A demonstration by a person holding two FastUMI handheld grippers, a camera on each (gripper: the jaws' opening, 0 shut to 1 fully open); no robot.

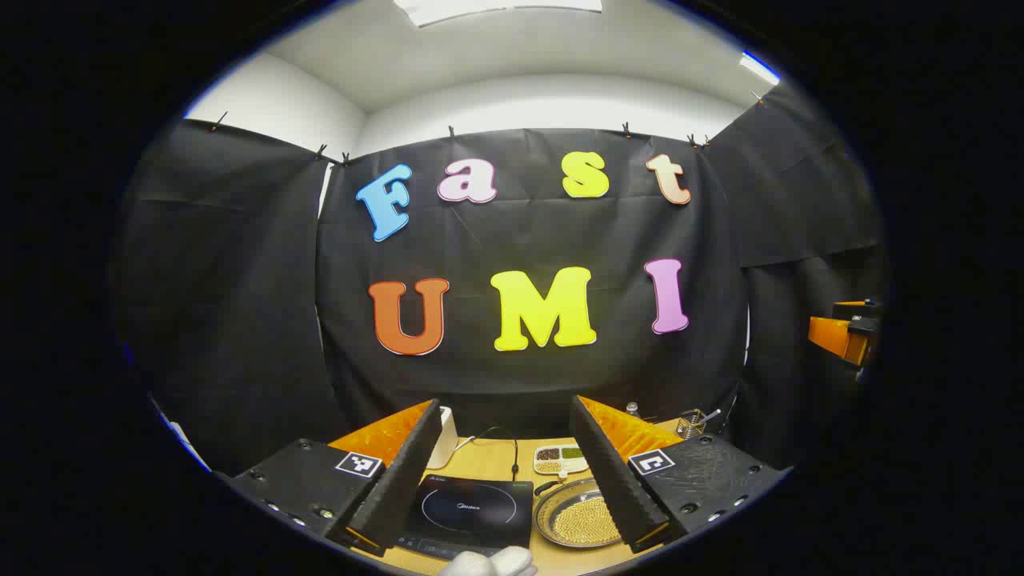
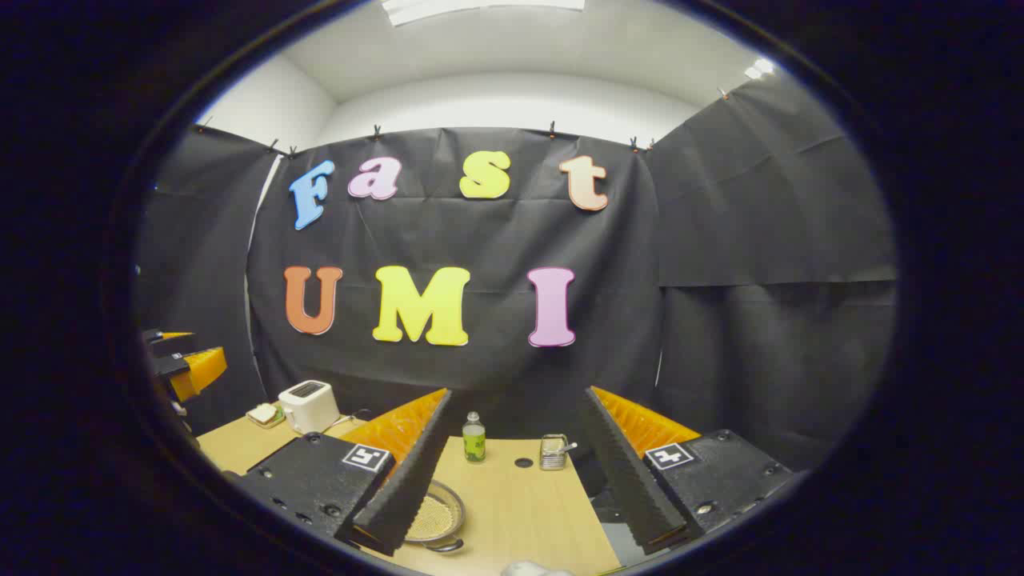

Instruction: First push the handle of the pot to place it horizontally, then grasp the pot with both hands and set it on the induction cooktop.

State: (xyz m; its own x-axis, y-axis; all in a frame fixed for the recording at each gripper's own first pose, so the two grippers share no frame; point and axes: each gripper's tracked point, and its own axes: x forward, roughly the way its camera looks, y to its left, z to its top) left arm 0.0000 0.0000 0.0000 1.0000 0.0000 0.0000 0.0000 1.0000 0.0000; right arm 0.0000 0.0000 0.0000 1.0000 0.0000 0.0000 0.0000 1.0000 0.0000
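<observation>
Here, both jaws spread, empty | pot partly hidden behind left gripper

On the table, the pot sits just right of the induction cooktop, a toaster behind.

The pot is a shallow, round metal pan full of small yellowish grains, resting on the wooden table just right of the cooktop. The cooktop is a flat black slab with a ring marked on it, lying bare.
</observation>
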